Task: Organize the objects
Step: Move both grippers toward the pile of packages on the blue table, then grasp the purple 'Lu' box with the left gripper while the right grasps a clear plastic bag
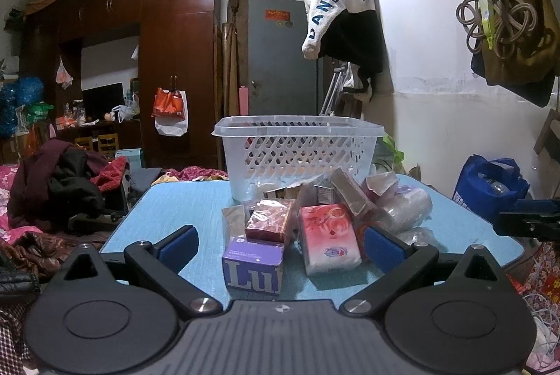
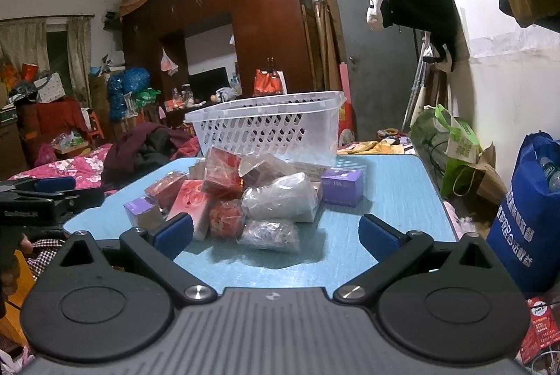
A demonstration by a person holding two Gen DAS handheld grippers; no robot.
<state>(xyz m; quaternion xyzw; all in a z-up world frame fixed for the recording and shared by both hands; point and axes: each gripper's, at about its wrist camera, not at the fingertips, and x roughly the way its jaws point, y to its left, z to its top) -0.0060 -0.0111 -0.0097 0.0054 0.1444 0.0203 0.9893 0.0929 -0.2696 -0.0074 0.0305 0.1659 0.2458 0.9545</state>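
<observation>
a: what do we see from our left gripper (image 1: 278,243)?

b: we hold it wide apart with nothing between the blue pads (image 1: 177,243). just ahead of it, on the blue table (image 1: 168,210), stands a purple box (image 1: 252,264) with big white letters. behind that sits a dark red wrapped box (image 1: 269,222), and to its right a pink and white tissue pack (image 1: 329,236) leans close to our right-hand pad. further right we see clear plastic bundles (image 1: 407,203), partly hidden by the pad.

a: and the basket?

b: the white lattice basket (image 1: 297,149) stands upright at the far side of the table, behind the pile and touching or nearly touching it. we cannot tell what lies inside.

a: now the right gripper (image 2: 276,233)?

b: it is spread open too, empty. at the far left edge we see the other gripper's dark body. between our pads lies the pile: a small purple box (image 2: 142,210) at its left, the tissue pack (image 2: 190,200), a red crinkled packet (image 2: 226,217), a clear bag of dark bits (image 2: 269,233) nearest us, and a larger clear wrapped bundle (image 2: 280,196) above it. a second purple box (image 2: 341,186) stands apart on the right. the basket (image 2: 266,126) sits behind them all.

a: off the table?

b: a blue shopping bag (image 2: 521,217) stands on the floor to the right.
</observation>
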